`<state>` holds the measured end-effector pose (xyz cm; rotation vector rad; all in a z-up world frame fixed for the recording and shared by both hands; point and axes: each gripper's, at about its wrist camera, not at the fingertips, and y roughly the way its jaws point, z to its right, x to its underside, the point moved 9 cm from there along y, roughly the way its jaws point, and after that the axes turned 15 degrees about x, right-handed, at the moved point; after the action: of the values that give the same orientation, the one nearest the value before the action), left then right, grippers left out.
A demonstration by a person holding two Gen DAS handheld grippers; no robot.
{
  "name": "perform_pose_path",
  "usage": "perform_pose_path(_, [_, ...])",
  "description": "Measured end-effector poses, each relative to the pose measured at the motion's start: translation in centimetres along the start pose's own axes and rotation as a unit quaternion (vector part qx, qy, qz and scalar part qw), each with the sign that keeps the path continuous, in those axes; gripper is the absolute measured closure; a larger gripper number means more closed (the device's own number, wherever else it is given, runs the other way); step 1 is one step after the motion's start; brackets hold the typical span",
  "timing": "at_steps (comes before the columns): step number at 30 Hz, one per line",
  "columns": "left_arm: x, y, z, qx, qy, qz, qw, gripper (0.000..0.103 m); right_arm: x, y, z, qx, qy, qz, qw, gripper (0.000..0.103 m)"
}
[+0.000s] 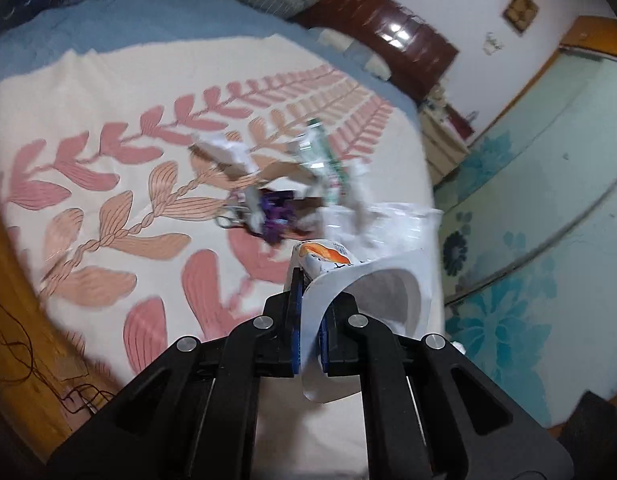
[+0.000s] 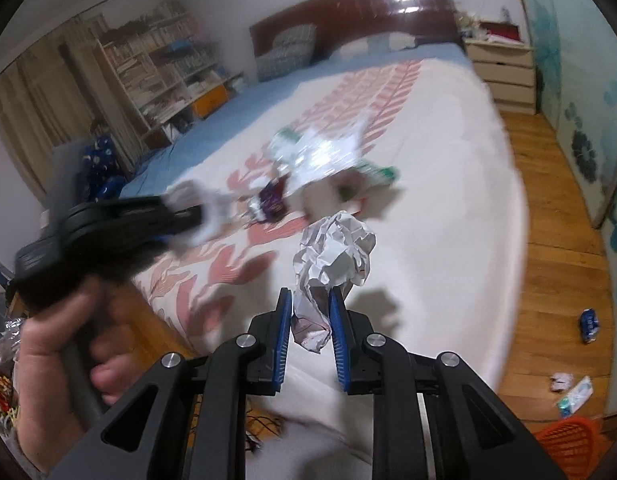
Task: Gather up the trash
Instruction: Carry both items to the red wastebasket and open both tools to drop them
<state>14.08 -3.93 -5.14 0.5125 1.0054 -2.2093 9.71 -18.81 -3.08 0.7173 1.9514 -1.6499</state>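
Jaws of the left gripper (image 1: pixel 308 308) are seen pressed together on a curled white wrapper (image 1: pixel 360 284), a thin printed sheet with an orange picture at its top edge, which bows out to the right of the blue pads and hangs below them. It is judged to be very light, limp and somewhat slick; a pinch at one edge lets it flap and slide, so hold is better taken where the sheet is folded double. The person's left hand (image 2: pixel 64 344) is seen wrapped round that gripper's handle in the right wrist view.

Beyond it, near the middle of the patterned bedspread (image 1: pixel 108 92), more trash is scattered: white paper scraps (image 1: pixel 224 152), a small purple packet (image 1: pixel 274 216), a green-and-white wrapper (image 1: pixel 324 152) and clear film (image 1: pixel 392 224). All are judged light and soft; the film may be slippery and is best gathered by a bunched part.

Jaws of the right gripper (image 2: pixel 310 316) are clamped, slightly apart, on the lower tail of a crumpled paper ball (image 2: pixel 336 252), whose bulk stands above the pads. It is judged light, springy and not fragile; a firmer hold would be had across the dense middle. Further litter (image 2: pixel 568 390) lies on the wooden floor (image 2: pixel 548 220) at the right, near an orange basket (image 2: pixel 568 438), a likely place for the trash.
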Motion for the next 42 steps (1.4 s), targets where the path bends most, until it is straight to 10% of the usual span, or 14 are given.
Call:
perform_pose_path(9, [10.3, 3.9, 20.1, 0.118, 0.131, -0.106, 0.9786, 0.097, 5.6, -11.3, 24.5, 0.155, 0.046, 0.005, 0.987, 0.082])
perform_pose_path(18, [38.1, 19.3, 26.8, 0.101, 0.195, -0.406, 0.8869, 0.097, 25.1, -7.6, 40.8, 0.224, 0.163, -0.185, 0.943, 0.082])
perform_pose_path(24, [42.2, 20.5, 25.5, 0.064, 0.244, -0.47, 0.8459, 0.097, 28.6, -6.3, 41.2, 0.195, 0.202, -0.222, 0.934, 0.08])
perform_pose_path(27, [43.4, 20.8, 24.1, 0.044, 0.241, -0.492, 0.8353, 0.092, 28.4, -6.3, 41.4, 0.195, 0.207, -0.217, 0.934, 0.052])
perform_pose_path(30, [43.3, 22.1, 24.0, 0.04, 0.234, -0.494, 0.8365, 0.03, 28.2, -6.8, 41.0, 0.206, 0.203, -0.209, 0.934, 0.039])
perform_pose_path(31, [43.0, 21.9, 24.4, 0.047, 0.233, -0.485, 0.8416, 0.024, 28.3, -6.9, 40.9, 0.207, 0.202, -0.208, 0.934, 0.039])
perform_pose_path(37, [41.9, 20.9, 26.0, 0.065, 0.235, -0.463, 0.8526, 0.024, 27.0, -6.8, 40.4, 0.212, 0.197, -0.192, 0.938, 0.039])
perform_pose_path(42, [37.0, 19.0, 26.9, 0.09, 0.23, -0.399, 0.8831, 0.024, 24.3, -7.5, 38.6, 0.212, 0.184, -0.166, 0.945, 0.039])
